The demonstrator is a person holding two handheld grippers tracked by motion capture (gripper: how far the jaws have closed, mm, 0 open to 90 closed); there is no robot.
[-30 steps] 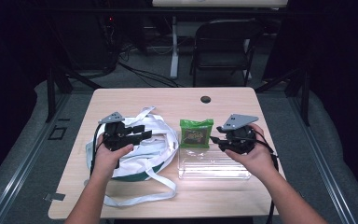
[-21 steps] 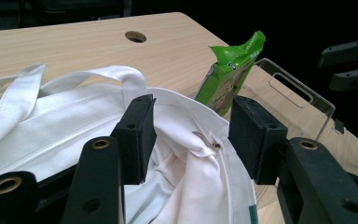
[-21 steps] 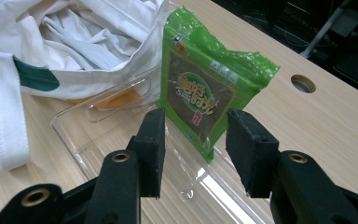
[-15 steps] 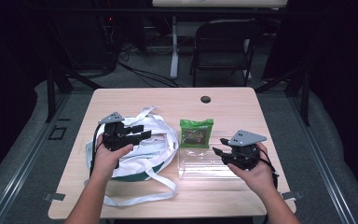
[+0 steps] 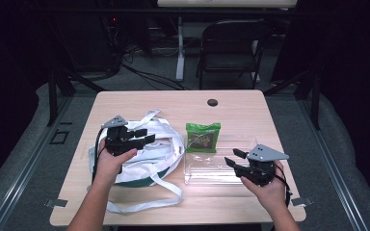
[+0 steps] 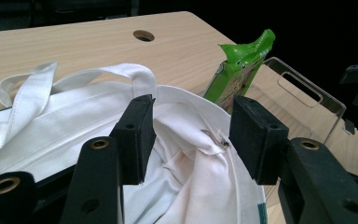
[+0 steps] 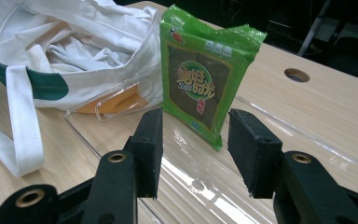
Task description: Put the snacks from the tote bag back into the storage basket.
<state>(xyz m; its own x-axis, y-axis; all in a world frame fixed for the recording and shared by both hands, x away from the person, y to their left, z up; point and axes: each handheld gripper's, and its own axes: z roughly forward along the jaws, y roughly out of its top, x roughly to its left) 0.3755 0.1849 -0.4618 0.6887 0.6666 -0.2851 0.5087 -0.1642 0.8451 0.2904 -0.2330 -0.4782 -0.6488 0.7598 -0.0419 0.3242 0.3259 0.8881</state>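
Both tongs [image 5: 233, 160] gape, snack packet [image 7: 204, 74] leaning inside tray rim [image 7: 81, 119].

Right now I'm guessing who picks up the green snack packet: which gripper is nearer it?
Right. The right gripper hovers over the clear tray, jaws aimed at the green snack packet. The left gripper sits over the white tote bag, farther off.

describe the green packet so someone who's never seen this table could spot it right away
Start at the light wooden table and find the clear plastic tray lying on its right half, beside the white cloth bag. At the tray's far edge is the green packet, a flat snack pouch with a dark panel and a round logo on its front. It is the only bright green thing there, between white cloth and see-through plastic.
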